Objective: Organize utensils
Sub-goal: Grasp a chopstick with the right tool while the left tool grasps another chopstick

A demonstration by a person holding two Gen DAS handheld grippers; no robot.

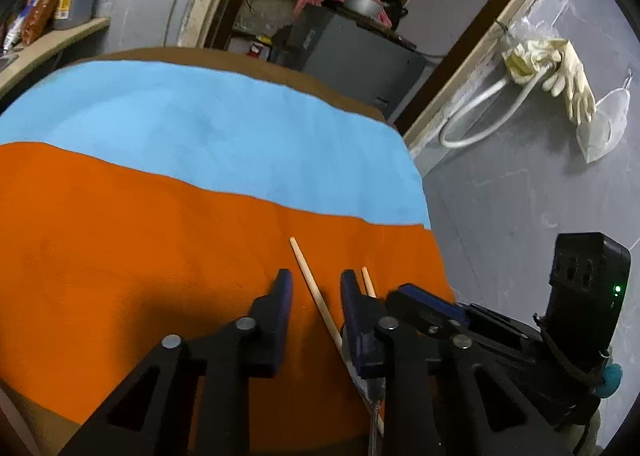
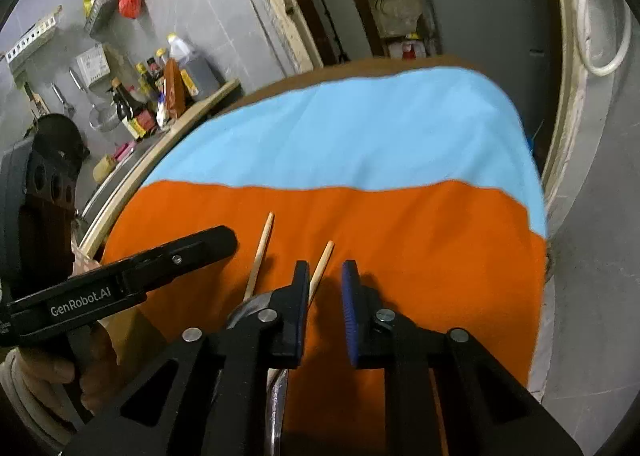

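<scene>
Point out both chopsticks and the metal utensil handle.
long chopstick (image 1: 310,284), left wrist view, mid-shaft between the fingers.
short chopstick (image 2: 322,264), right wrist view, shaft beside the near finger.
metal utensil handle (image 2: 278,408), right wrist view, shiny stem below the jaws.

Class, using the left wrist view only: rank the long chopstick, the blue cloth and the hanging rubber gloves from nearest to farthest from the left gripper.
1. Long chopstick, between the left gripper's fingers.
2. Blue cloth, ahead beyond the orange cloth.
3. Rubber gloves, on the wall, upper right.

Two chopsticks side by side on the cloth.
</scene>
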